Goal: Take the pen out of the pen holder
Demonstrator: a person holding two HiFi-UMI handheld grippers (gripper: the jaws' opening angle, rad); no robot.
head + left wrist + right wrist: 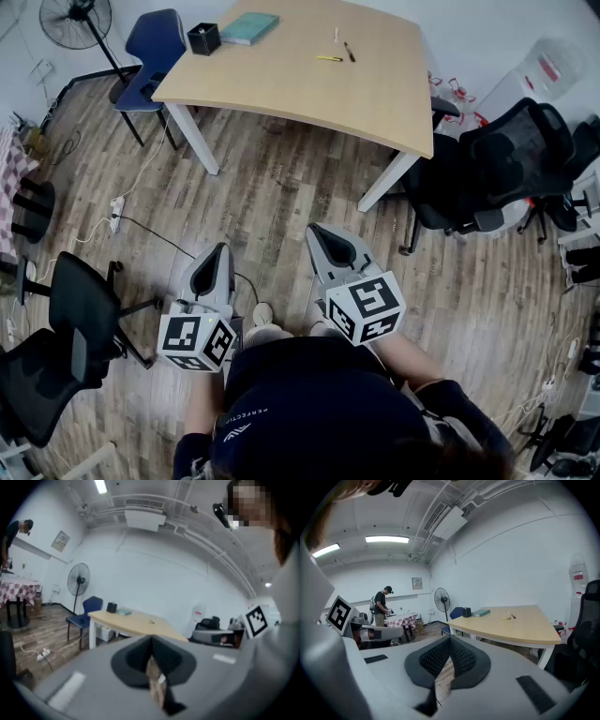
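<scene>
The black pen holder [203, 38] stands on the far left corner of the wooden table [375, 94], well away from me. It also shows small in the left gripper view, pen holder [111, 607], and in the right gripper view, pen holder [467, 612]. A yellow pen [329, 58] and a dark pen [349, 52] lie loose on the tabletop. Whether a pen stands in the holder I cannot tell. My left gripper [222, 251] and right gripper [322, 232] hang over the wood floor near my body. Both are shut and hold nothing, left gripper [151, 640], right gripper [450, 640].
A teal book [249, 27] lies beside the holder. A blue chair [150, 56] and a fan [75, 21] stand left of the table. Black office chairs stand at the right [511, 159] and the left [66, 328]. A power strip [116, 212] with cables lies on the floor. A person [380, 606] stands in the background.
</scene>
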